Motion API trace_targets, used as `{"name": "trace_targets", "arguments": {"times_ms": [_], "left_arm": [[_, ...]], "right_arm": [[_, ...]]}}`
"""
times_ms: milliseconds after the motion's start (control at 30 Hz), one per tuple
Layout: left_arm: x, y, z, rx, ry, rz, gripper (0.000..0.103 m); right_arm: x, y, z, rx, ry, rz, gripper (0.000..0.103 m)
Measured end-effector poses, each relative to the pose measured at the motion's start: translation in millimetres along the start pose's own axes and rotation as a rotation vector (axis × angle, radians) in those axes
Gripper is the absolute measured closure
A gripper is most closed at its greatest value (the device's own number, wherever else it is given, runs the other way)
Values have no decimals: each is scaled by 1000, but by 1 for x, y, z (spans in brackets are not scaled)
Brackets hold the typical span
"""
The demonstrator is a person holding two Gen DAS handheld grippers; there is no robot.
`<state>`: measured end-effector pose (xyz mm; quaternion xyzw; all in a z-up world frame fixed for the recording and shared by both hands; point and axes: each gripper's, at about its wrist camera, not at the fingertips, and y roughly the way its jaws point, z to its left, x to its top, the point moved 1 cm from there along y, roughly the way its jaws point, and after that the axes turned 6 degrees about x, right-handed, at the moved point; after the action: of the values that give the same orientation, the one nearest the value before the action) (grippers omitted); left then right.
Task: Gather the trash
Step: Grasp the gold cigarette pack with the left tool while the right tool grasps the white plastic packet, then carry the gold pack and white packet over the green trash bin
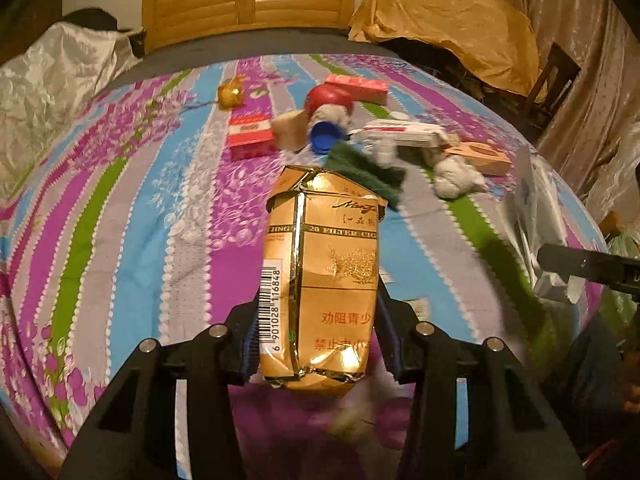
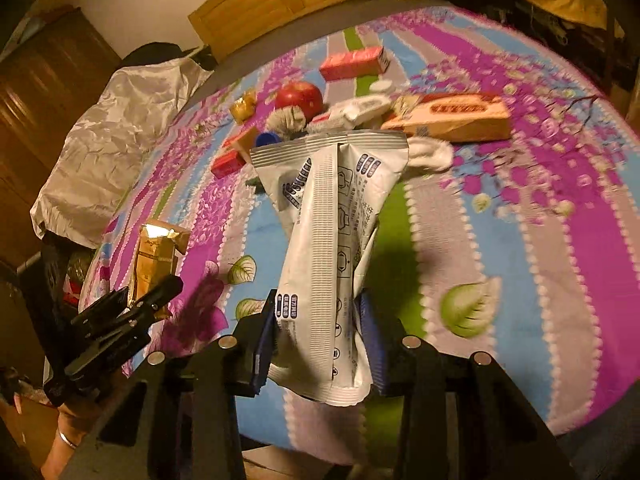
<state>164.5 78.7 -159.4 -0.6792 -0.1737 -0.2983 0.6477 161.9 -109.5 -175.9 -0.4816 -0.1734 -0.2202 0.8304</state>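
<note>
My left gripper [image 1: 316,340] is shut on a crumpled gold cigarette pack [image 1: 320,272] and holds it above the striped bedspread [image 1: 140,208]. My right gripper [image 2: 318,340] is shut on an empty white foil snack wrapper [image 2: 332,240], also above the bed. The left gripper and its gold pack [image 2: 154,256] show at the left of the right wrist view. More trash lies mid-bed: red packs [image 1: 250,136], a blue cap [image 1: 326,136], a green scrap [image 1: 364,164], crumpled tissue [image 1: 456,176], a white wrapper [image 1: 400,132] and a tan box [image 1: 480,156].
A red apple [image 2: 300,98] sits among the trash. A long red box [image 2: 354,62] and a tan carton [image 2: 452,116] lie further back. A wooden headboard [image 1: 248,0] stands at the far end. A silver cloth [image 2: 108,140] drapes the left side; a gold cloth [image 1: 448,28] covers furniture at the right.
</note>
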Motion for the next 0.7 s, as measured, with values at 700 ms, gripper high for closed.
{"name": "trace_targets", "arguments": {"times_ms": [700], "left_arm": [[62, -60, -140, 22, 125, -138, 58]], "right_arm": [[-15, -162, -69, -178, 2, -258, 62]]}}
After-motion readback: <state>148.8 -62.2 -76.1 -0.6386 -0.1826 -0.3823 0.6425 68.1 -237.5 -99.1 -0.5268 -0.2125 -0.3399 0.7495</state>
